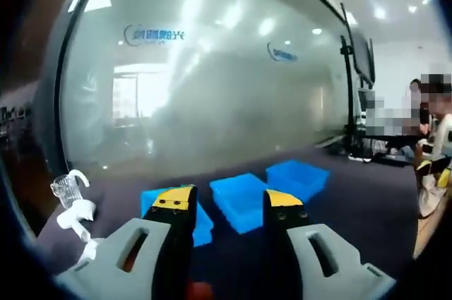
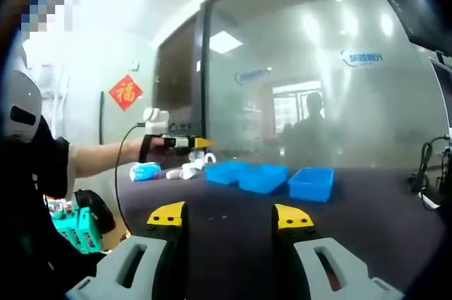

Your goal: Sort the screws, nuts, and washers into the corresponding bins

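Both your grippers are raised off the table with nothing in them. Left gripper (image 1: 229, 205): jaws parted, bare gap between the yellow-tipped ends. Right gripper (image 2: 229, 217): the same, parted and carrying nothing.

Three blue bins (image 1: 240, 201) sit in a row on the dark table (image 1: 353, 208), dead ahead at 12 o'clock past the left jaws. In the right gripper view the bins (image 2: 263, 176) lie at 12 to 1 o'clock, well apart from the jaws, with your left gripper (image 2: 185, 142) reaching in from 10 o'clock above the table (image 2: 233, 243).

White plastic fittings (image 1: 74, 208) stand at 9 o'clock in the left gripper view.

A few faint specks on the table (image 2: 224, 217) may be hardware; too small to tell. Bin contents are not visible.

My read: sorting looks barely begun, with every piece left to do.
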